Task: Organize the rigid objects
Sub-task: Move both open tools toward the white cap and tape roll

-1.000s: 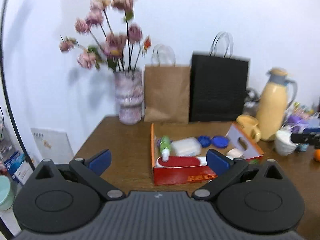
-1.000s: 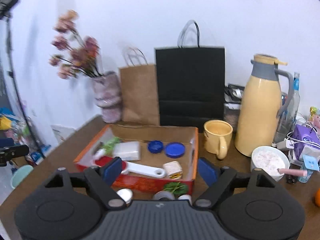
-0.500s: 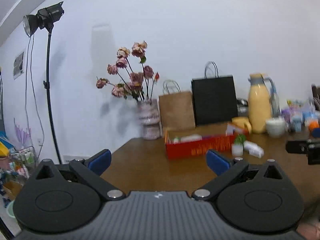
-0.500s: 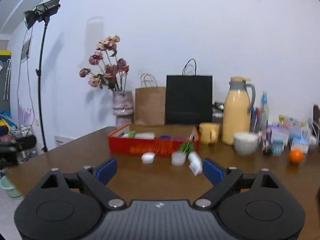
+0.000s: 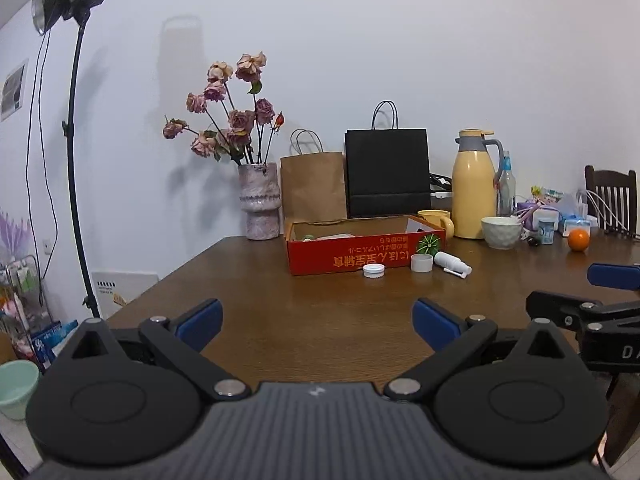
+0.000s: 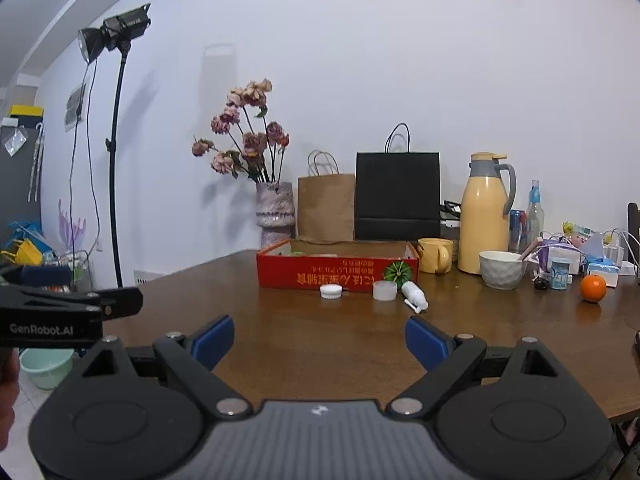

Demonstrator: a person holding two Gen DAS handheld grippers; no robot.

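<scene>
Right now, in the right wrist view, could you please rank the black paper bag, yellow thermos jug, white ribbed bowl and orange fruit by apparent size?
1. Black paper bag
2. Yellow thermos jug
3. White ribbed bowl
4. Orange fruit

The bag stands farthest back, so nearness does not inflate its rank.

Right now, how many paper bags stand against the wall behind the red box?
2. A brown paper bag stands right of the vase; a black paper bag stands beside it, left of the yellow jug.
</scene>
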